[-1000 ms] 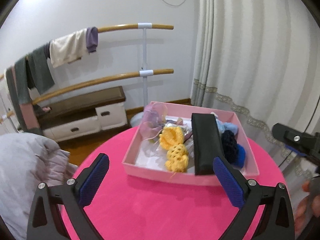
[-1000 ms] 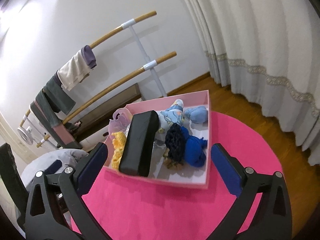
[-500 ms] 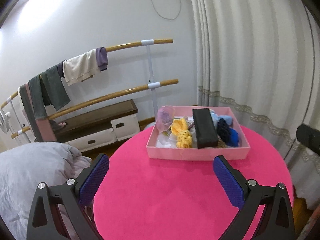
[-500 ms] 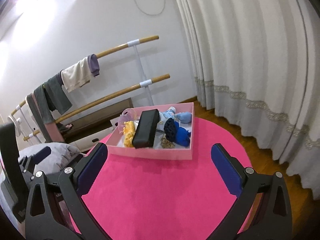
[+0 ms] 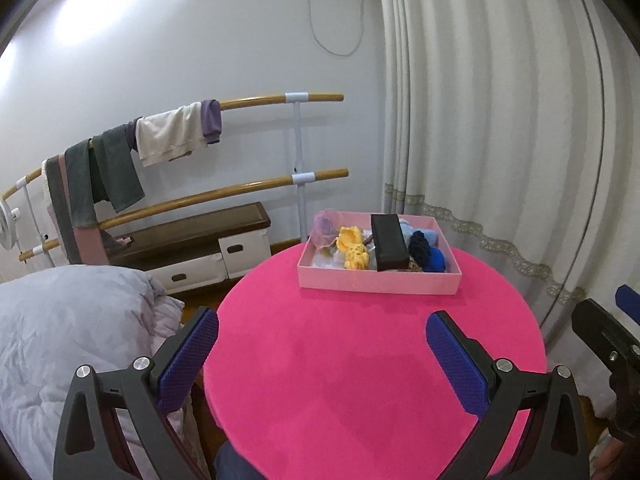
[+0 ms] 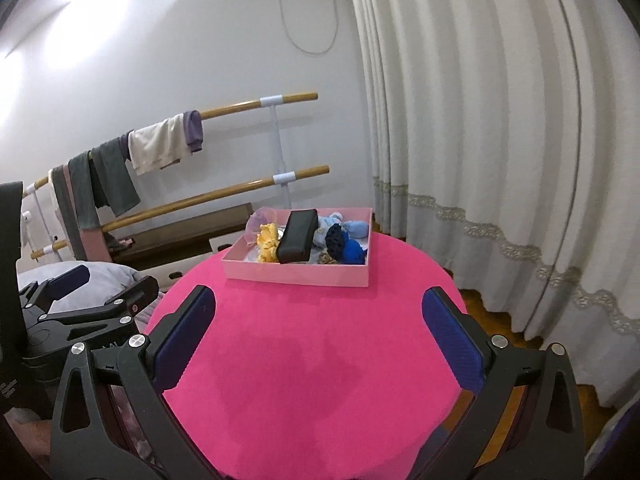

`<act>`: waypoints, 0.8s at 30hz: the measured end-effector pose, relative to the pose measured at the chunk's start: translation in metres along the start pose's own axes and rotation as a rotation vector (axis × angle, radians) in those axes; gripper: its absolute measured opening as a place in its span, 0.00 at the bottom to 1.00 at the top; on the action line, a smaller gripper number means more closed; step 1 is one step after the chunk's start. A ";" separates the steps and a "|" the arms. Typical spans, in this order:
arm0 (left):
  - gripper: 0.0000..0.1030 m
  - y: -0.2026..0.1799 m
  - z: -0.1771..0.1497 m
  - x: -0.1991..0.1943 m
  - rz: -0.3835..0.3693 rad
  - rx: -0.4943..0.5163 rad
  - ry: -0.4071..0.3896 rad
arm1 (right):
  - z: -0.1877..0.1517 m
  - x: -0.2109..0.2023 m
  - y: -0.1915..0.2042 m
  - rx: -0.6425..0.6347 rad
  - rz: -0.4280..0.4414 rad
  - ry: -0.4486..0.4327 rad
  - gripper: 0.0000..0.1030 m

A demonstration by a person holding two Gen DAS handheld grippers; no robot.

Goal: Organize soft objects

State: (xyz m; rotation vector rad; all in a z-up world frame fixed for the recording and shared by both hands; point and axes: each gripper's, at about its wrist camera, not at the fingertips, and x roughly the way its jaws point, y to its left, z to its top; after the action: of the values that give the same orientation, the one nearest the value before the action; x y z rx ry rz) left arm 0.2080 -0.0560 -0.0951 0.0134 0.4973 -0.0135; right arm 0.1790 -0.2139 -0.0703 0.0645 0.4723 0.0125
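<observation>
A pink box (image 5: 380, 282) (image 6: 296, 274) stands at the far side of a round pink table (image 5: 360, 380) (image 6: 312, 360). It holds a black case (image 5: 387, 242) (image 6: 297, 236), a yellow knitted piece (image 5: 352, 246) (image 6: 267, 242), a purple mesh pouch (image 5: 326, 226), dark blue knitted items (image 5: 428, 252) (image 6: 346, 246) and a light blue soft toy (image 6: 354, 227). My left gripper (image 5: 322, 334) and my right gripper (image 6: 318, 314) are open and empty, held well back from the box over the near part of the table.
A wooden double bar rack (image 5: 256, 140) with hung cloths stands at the wall behind, above a low dark bench with white drawers (image 5: 192, 248). A grey duvet (image 5: 68, 320) lies left of the table. White curtains (image 5: 500, 140) hang on the right.
Both grippers have pulled back and up from the box, which now looks smaller and farther. The box contents have not moved. Both stay open.
</observation>
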 end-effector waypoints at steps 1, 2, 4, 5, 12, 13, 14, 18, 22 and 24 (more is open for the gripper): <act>1.00 0.001 -0.003 -0.008 0.003 -0.002 -0.005 | -0.002 -0.005 0.001 -0.001 -0.002 -0.005 1.00; 1.00 0.001 -0.007 -0.018 0.004 -0.004 -0.012 | -0.004 -0.013 0.003 -0.006 -0.006 -0.012 1.00; 1.00 0.004 -0.013 -0.039 -0.002 -0.006 -0.027 | -0.005 -0.021 0.005 -0.013 -0.022 -0.024 1.00; 1.00 0.002 -0.016 -0.045 -0.003 -0.006 -0.033 | -0.005 -0.026 0.006 -0.016 -0.028 -0.033 1.00; 1.00 -0.001 -0.031 -0.080 0.027 0.026 -0.057 | 0.000 -0.047 0.012 -0.025 -0.025 -0.076 1.00; 1.00 -0.003 -0.032 -0.082 0.030 0.027 -0.061 | 0.000 -0.049 0.012 -0.025 -0.022 -0.080 1.00; 1.00 -0.004 -0.033 -0.084 0.030 0.026 -0.065 | -0.001 -0.050 0.013 -0.024 -0.019 -0.082 1.00; 1.00 -0.001 -0.031 -0.087 0.010 -0.002 -0.055 | -0.001 -0.050 0.014 -0.025 -0.008 -0.084 1.00; 1.00 0.003 -0.026 -0.090 0.007 -0.019 -0.051 | -0.002 -0.052 0.014 -0.028 -0.002 -0.087 1.00; 1.00 0.003 -0.022 -0.090 0.008 -0.020 -0.053 | -0.002 -0.052 0.014 -0.029 -0.002 -0.089 1.00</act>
State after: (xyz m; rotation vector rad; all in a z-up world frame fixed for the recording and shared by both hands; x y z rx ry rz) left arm 0.1185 -0.0522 -0.0715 -0.0049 0.4446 -0.0007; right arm 0.1316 -0.2014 -0.0477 0.0362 0.3830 0.0142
